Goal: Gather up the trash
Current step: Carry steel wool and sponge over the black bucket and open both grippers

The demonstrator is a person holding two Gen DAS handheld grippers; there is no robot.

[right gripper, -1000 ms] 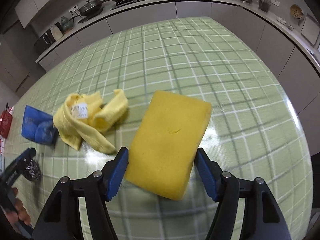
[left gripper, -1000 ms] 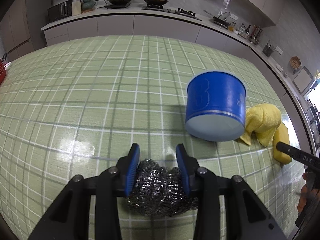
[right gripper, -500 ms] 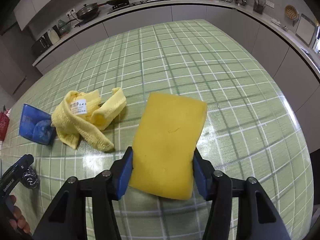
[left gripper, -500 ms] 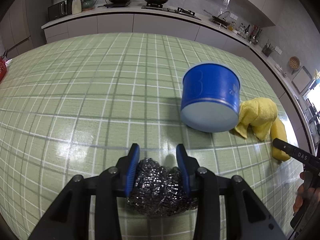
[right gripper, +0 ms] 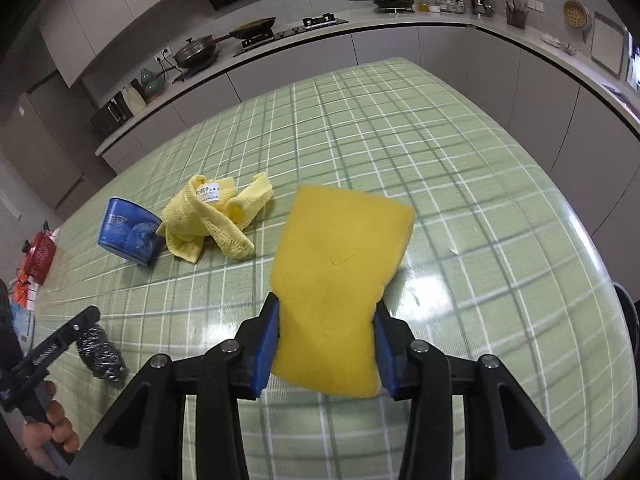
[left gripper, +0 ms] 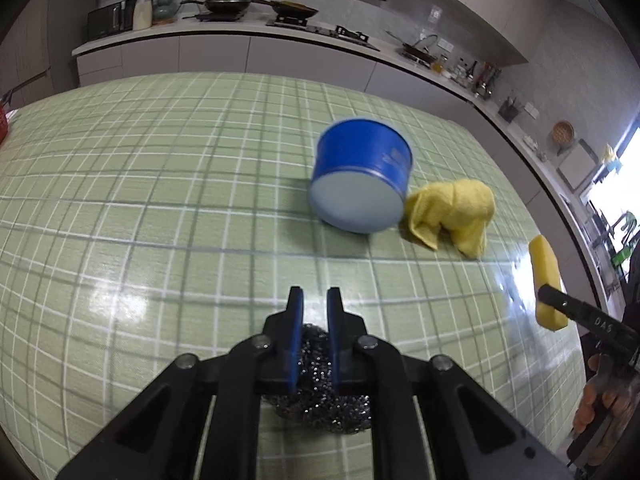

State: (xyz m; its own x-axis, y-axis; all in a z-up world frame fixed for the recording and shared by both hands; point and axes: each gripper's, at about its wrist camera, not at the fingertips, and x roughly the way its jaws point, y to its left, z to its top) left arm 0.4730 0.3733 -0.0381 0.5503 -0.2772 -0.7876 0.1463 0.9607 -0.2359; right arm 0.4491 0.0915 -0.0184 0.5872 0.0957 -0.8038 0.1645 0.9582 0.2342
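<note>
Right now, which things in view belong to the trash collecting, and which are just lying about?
Part of the job:
- steel wool, clamped in the left tool
- yellow sponge, clamped in the right tool
- yellow cloth, crumpled on the table
- blue tub, tipped on its side, likely the bin

Lying about:
- red kettle at the table edge
- pans on the counter

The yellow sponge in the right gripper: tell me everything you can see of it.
The yellow sponge is a thick rectangular block of soft, finely porous foam, plain yellow, with a small crease on its top face. The right gripper is shut on its near end, blue pads pressing both long sides and pinching it slightly inward. It juts forward, raised above the green checked tablecloth, touching nothing else. In the left wrist view it shows edge-on, tilted, clear of the table.
</note>
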